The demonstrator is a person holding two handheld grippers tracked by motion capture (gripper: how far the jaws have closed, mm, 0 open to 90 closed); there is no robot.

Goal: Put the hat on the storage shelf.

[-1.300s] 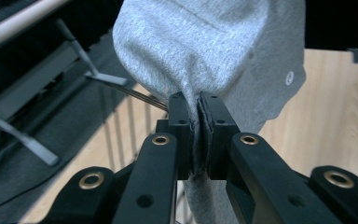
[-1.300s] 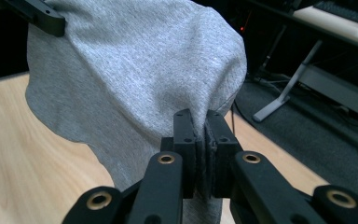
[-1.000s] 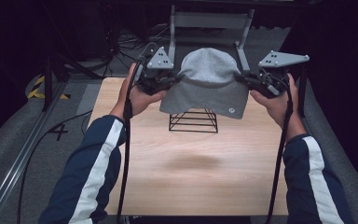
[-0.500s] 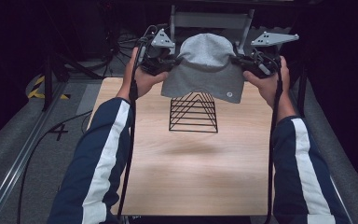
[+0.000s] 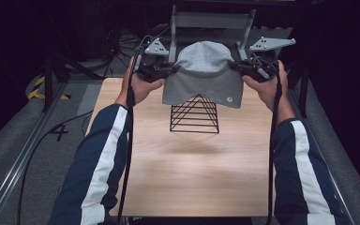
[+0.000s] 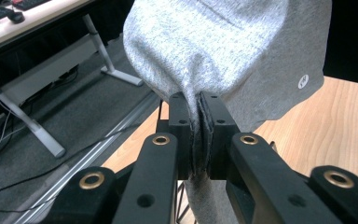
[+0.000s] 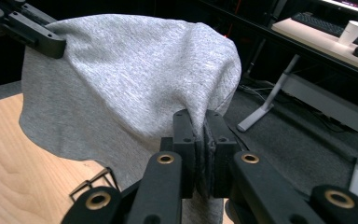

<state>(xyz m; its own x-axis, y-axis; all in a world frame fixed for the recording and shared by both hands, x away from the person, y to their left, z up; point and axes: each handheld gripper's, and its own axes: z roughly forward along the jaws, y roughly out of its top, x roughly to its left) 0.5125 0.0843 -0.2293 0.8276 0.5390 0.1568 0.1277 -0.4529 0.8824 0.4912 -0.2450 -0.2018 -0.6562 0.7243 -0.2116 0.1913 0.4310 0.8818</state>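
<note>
Dark studio space surrounds a pale wooden desk [image 5: 187,164] carrying a black wire rack [image 5: 194,114]. Above the rack hangs a grey knit beanie [image 5: 205,75], stretched between two tools: the left hand-held gripper [image 5: 171,71] is clamped tight on one edge of its hem, the right hand-held gripper [image 5: 236,67] likewise pinched on the opposite edge. The beanie looks light, soft and floppy, sagging wherever unsupported, so gripping the hem at two opposite points seems best to keep it spread.
</note>
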